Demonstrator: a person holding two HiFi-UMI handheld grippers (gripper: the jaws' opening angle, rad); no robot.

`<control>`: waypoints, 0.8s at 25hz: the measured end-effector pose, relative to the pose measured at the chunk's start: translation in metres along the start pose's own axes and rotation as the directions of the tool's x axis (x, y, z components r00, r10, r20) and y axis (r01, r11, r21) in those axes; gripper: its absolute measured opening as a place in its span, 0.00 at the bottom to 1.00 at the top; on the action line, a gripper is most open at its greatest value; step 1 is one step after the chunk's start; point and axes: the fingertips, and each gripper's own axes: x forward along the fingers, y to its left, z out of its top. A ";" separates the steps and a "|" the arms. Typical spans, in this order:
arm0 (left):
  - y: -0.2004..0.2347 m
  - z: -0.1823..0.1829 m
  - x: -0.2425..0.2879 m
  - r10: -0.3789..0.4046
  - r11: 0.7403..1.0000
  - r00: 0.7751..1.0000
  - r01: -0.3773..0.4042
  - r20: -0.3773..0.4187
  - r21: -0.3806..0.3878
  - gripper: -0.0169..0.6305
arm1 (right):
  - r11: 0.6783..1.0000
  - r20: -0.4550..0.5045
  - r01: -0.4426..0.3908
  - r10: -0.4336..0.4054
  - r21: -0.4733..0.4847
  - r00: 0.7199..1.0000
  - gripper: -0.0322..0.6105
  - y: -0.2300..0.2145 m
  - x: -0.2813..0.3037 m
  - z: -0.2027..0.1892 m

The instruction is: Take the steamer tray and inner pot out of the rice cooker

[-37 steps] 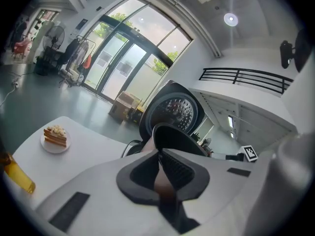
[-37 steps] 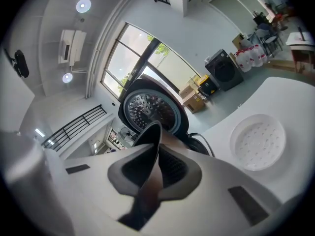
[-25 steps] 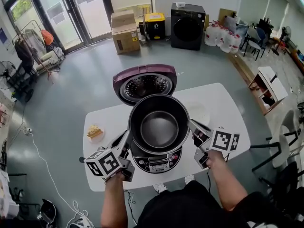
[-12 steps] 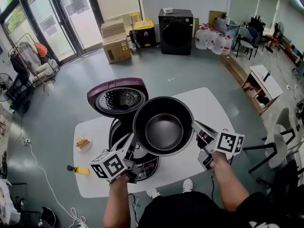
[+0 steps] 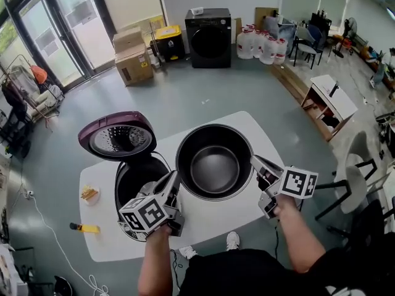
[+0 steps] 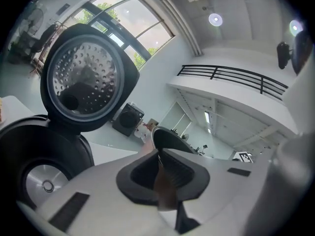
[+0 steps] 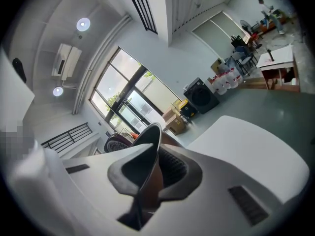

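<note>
We've carried the inner pot [image 5: 214,165] sideways off the rice cooker [image 5: 137,179]. It now hangs over the white table [image 5: 262,125], to the right of the open cooker. The left gripper [image 5: 176,181] and right gripper [image 5: 254,161] each pinch its thin rim, jaws almost together. The pot is round, dark and glossy inside. The maroon lid [image 5: 117,137] stands open, with a perforated metal plate inside.

No legible text, brand or number anywhere. Only signs: black-white square markers on left cube [image 5: 145,213], right cube [image 5: 298,182]. Box [image 5: 133,61] labels too small.
</note>
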 end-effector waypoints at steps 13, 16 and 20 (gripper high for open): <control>-0.018 -0.084 0.084 0.006 0.999 0.993 -0.012 -0.117 -0.048 0.07 | 0.993 -0.035 0.104 -0.102 0.048 0.994 0.10 -0.114 -0.033 0.006; -0.014 -0.109 0.097 0.015 0.999 0.987 -0.022 -0.162 -0.043 0.07 | 0.989 -0.057 0.135 -0.131 0.062 0.990 0.10 -0.140 -0.036 -0.003; -0.008 -0.143 0.114 0.012 0.999 0.975 -0.021 -0.221 -0.039 0.07 | 0.982 -0.084 0.171 -0.164 0.079 0.983 0.09 -0.175 -0.040 -0.015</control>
